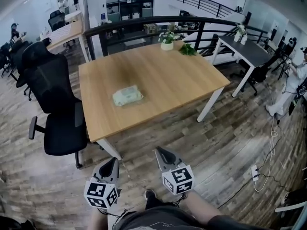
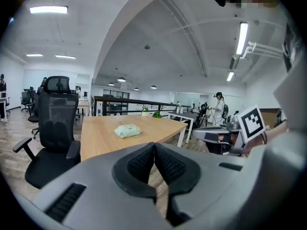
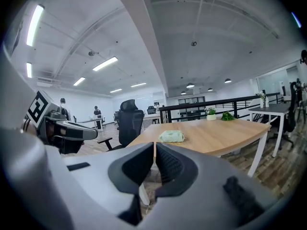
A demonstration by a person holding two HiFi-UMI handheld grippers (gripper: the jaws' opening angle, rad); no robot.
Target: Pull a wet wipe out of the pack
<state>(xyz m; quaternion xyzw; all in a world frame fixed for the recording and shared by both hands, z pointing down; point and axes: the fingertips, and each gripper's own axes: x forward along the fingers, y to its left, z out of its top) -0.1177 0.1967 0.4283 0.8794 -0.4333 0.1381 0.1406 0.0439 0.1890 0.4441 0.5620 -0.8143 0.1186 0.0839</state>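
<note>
Wipe pack [image 1: 127, 95] is lying center-frame on the table [image 1: 192, 85], probably closed. Left gripper [image 1: 114, 160] and right gripper [image 1: 158, 150] are hovering bottom-center, jaws together, empty.

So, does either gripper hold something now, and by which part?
Nothing is held. The left gripper and right gripper both have their jaws together, empty; the wet wipe pack lies on the table, away from both.

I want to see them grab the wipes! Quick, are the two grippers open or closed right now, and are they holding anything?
Left gripper: fingers closed, holding nothing.
Right gripper: fingers closed, holding nothing.
</note>
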